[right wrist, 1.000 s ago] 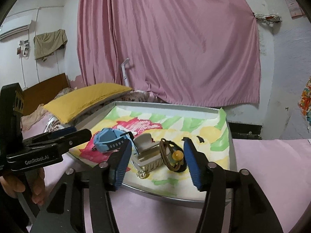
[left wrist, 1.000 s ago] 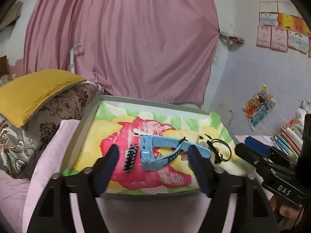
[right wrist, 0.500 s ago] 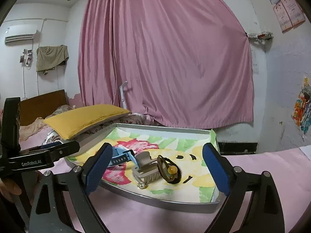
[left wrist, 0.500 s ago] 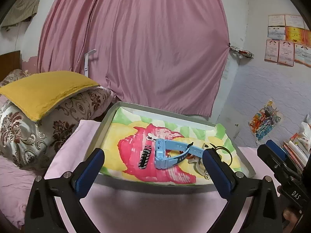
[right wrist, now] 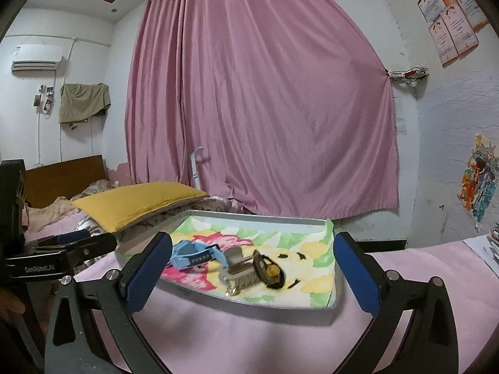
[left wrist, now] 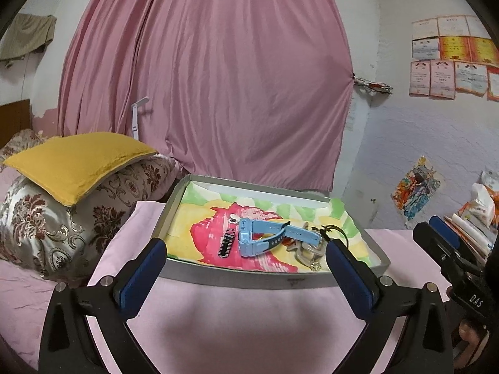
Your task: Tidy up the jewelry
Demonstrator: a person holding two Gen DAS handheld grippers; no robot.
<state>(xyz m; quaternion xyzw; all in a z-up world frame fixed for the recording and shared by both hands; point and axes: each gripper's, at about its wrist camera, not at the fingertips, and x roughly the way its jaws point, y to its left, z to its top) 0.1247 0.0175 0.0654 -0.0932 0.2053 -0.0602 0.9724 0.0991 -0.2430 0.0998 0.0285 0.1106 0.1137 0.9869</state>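
Left tool (left wrist: 246, 260) spread wide, empty, right tool (right wrist: 252, 263) likewise, tray (left wrist: 255, 279) ahead

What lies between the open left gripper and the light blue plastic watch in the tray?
In the left wrist view, between the left gripper and the light blue plastic watch: pink bedsheet, then the grey metal tray's near rim and painted liner.

The left gripper (left wrist: 243, 258) hangs before the tray (left wrist: 274, 280), jaws wide apart. A blue watch (left wrist: 265, 238) lies inside, beside a black beaded bracelet (left wrist: 227, 244)
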